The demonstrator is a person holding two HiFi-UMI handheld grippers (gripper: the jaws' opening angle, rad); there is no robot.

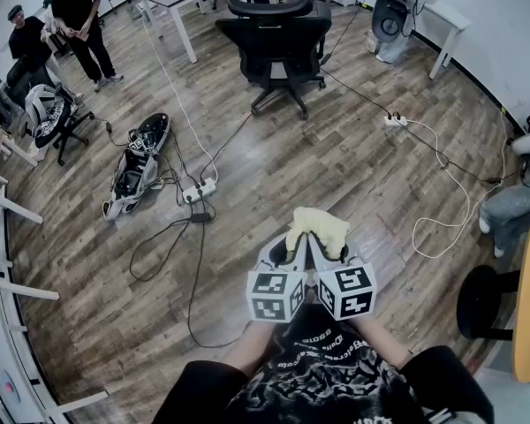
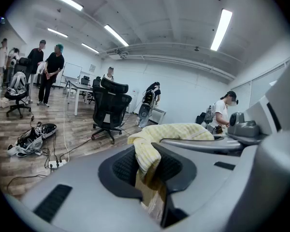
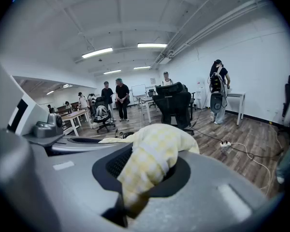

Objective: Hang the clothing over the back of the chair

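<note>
A pale yellow checked garment [image 1: 319,227] is bunched up between my two grippers, held in the air over the wooden floor. My left gripper [image 1: 292,249] is shut on one fold of the yellow garment [image 2: 147,153], which drapes over its pads. Pressed close beside it, my right gripper [image 1: 325,249] is shut on another bunch of the garment [image 3: 147,166]. A black office chair [image 1: 276,41] stands some way ahead, its back towards me; the same chair [image 2: 109,108] shows in the left gripper view and the chair [image 3: 174,103] in the right gripper view.
Cables and a power strip [image 1: 199,190] cross the floor between me and the chair. A backpack [image 1: 138,163] lies on the floor at left. Two people [image 1: 66,25] stand at far left, another [image 1: 397,3] by a table at the back right. A white cable [image 1: 450,210] loops at right.
</note>
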